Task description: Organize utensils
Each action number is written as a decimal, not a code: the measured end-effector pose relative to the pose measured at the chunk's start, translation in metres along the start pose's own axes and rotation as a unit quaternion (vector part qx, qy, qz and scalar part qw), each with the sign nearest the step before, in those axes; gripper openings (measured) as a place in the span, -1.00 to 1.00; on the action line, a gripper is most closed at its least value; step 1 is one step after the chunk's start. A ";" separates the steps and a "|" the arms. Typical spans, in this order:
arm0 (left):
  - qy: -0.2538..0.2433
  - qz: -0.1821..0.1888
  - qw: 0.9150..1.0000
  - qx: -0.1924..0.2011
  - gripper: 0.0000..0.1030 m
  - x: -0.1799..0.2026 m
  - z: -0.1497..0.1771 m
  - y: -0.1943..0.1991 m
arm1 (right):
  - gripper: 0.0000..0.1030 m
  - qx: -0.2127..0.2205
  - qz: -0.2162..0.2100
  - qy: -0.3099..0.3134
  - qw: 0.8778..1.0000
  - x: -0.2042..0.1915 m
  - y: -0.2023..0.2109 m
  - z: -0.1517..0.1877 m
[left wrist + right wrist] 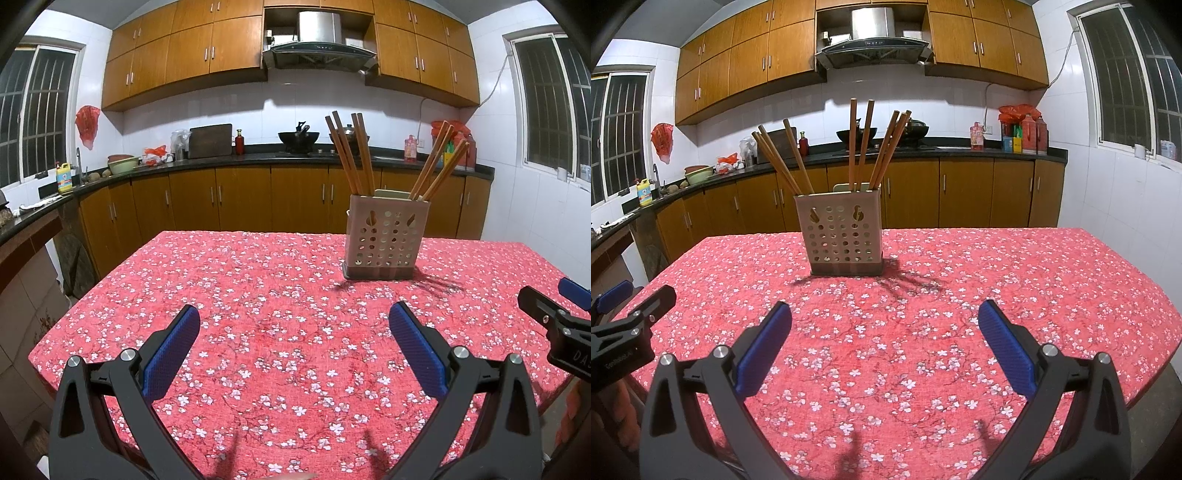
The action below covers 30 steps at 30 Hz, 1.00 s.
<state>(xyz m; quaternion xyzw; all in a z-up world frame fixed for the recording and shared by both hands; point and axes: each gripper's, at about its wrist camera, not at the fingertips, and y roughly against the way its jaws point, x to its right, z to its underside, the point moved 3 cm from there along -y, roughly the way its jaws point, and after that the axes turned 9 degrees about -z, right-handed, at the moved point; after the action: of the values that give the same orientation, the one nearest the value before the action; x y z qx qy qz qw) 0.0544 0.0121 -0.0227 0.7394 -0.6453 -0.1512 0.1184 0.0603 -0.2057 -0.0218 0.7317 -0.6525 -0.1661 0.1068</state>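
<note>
Bright indoor lighting, sharp focus. Heavy fisheye bending with dark corners. Chopsticks [862, 147] cast splayed shadows across the surface [1034, 280]; windows [550, 107] dark.

One perforated holder [843, 229] stands mid-frame, with eight wooden chopsticks [863, 144] in it (some overlap in the left wrist view). Two grippers, each with two blue-padded fingers [173, 347].

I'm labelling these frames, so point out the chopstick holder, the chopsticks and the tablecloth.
chopstick holder [842, 236], right wrist view, perforated front wall.
chopsticks [852, 147], right wrist view, shaft of one upright stick.
tablecloth [277, 295], left wrist view, bare floral patch.
</note>
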 end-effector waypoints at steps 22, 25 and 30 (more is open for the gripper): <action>0.001 0.003 1.000 -0.005 0.97 0.000 0.001 -0.003 | 0.92 -0.005 -0.003 -0.002 1.000 -0.001 0.000 0.002; 0.002 0.002 1.000 -0.006 0.97 0.000 0.001 -0.003 | 0.92 -0.005 -0.004 -0.002 1.000 0.000 -0.001 0.002; 0.004 -0.001 1.000 -0.006 0.97 -0.001 0.001 -0.003 | 0.92 -0.005 -0.004 -0.003 1.000 0.001 -0.001 0.001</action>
<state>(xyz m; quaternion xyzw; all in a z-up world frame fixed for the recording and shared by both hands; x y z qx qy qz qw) 0.0564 0.0133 -0.0244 0.7402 -0.6429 -0.1524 0.1250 0.0609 -0.2060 -0.0235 0.7331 -0.6490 -0.1720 0.1085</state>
